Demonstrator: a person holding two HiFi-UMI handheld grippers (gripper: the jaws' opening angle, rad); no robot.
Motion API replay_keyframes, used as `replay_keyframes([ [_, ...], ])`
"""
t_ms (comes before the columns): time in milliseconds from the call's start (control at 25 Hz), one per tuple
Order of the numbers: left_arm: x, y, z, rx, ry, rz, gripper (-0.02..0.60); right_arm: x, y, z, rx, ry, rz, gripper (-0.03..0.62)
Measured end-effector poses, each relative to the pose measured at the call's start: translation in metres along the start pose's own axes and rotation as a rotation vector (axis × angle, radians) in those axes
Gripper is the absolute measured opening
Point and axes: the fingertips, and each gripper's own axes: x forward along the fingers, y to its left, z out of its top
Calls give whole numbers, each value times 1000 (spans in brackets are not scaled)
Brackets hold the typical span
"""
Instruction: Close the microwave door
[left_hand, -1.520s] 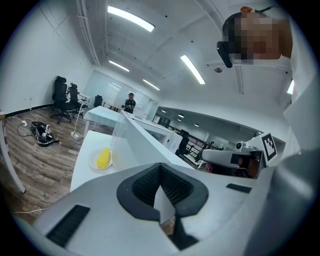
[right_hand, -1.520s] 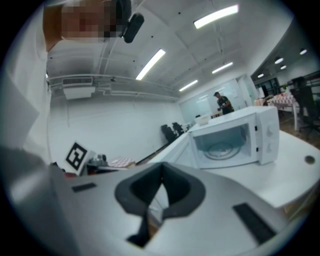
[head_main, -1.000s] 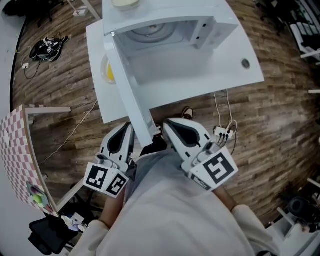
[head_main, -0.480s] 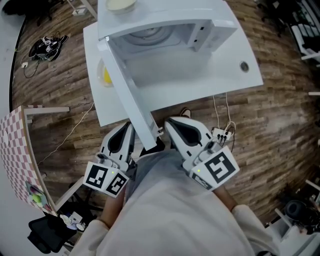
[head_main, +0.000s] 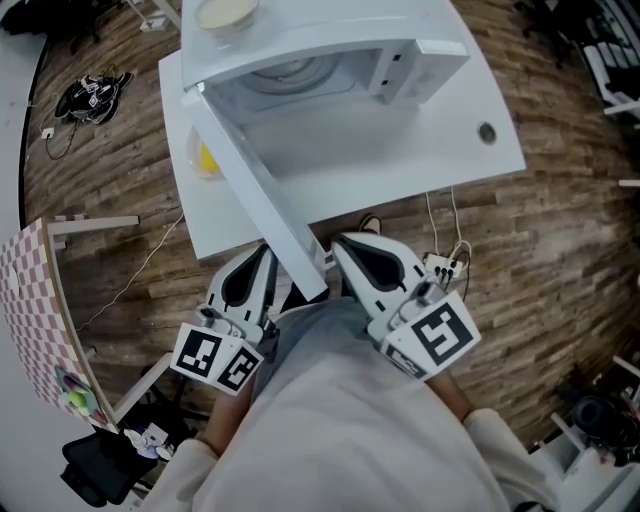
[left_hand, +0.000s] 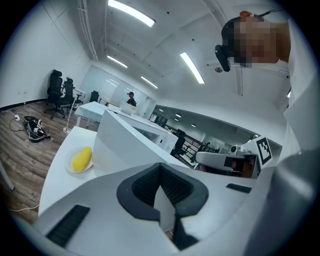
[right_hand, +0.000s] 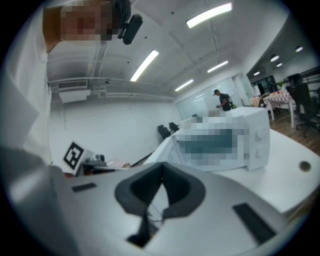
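Observation:
The white microwave (head_main: 330, 60) stands on a white table (head_main: 440, 165) with its door (head_main: 255, 190) swung wide open toward me. The door's free end reaches past the table edge, between my two grippers. My left gripper (head_main: 262, 256) is just left of that end, and its jaws are shut with nothing in them. My right gripper (head_main: 340, 248) is to the right, also shut and holding nothing. Both stay close to my torso. The left gripper view shows the door (left_hand: 125, 142) beyond the left gripper (left_hand: 161, 167). The right gripper view shows the microwave (right_hand: 257, 142) beyond the right gripper (right_hand: 161, 179).
A yellow corn cob on a small plate (head_main: 203, 158) lies on the table left of the door. A pale dish (head_main: 225, 12) sits on top of the microwave. A cable hole (head_main: 487, 130) marks the table's right end. Cables (head_main: 95, 95) and a power strip (head_main: 447, 266) lie on the wooden floor.
In the head view the microwave and its door have drifted left and the door's free end now reaches lower, between the grippers. Both grippers stay shut near my torso.

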Motion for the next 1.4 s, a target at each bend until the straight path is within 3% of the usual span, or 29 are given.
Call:
replay_keyframes([
  [680, 39, -19, 3, -8, 9, 20, 17, -12, -47, 11, 10, -1, 6, 21],
  [1400, 95, -38, 11, -29, -46, 105, 17, -16, -109, 25, -9, 25, 117, 21],
])
